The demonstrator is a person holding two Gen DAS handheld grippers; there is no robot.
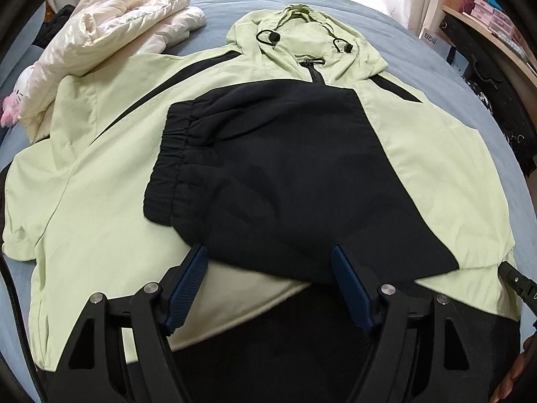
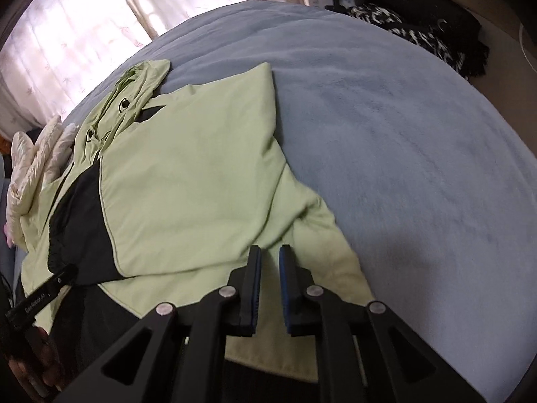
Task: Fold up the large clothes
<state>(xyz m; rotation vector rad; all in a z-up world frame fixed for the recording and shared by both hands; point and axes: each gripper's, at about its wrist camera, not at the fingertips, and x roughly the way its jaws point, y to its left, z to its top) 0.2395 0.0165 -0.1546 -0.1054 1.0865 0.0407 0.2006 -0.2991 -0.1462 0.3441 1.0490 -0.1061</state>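
Left wrist view: my left gripper sits lower centre, fingers spread wide, nothing pinched. The black sleeve lies folded across the middle of the pale green hooded jacket, which fills the frame centre on the blue bedspread. White puffy quilt upper left.

Right wrist view: my right gripper lower centre, fingers nearly together with a narrow gap, over the jacket's green hem; can't tell if fabric is caught. Bedspread fills the right half.
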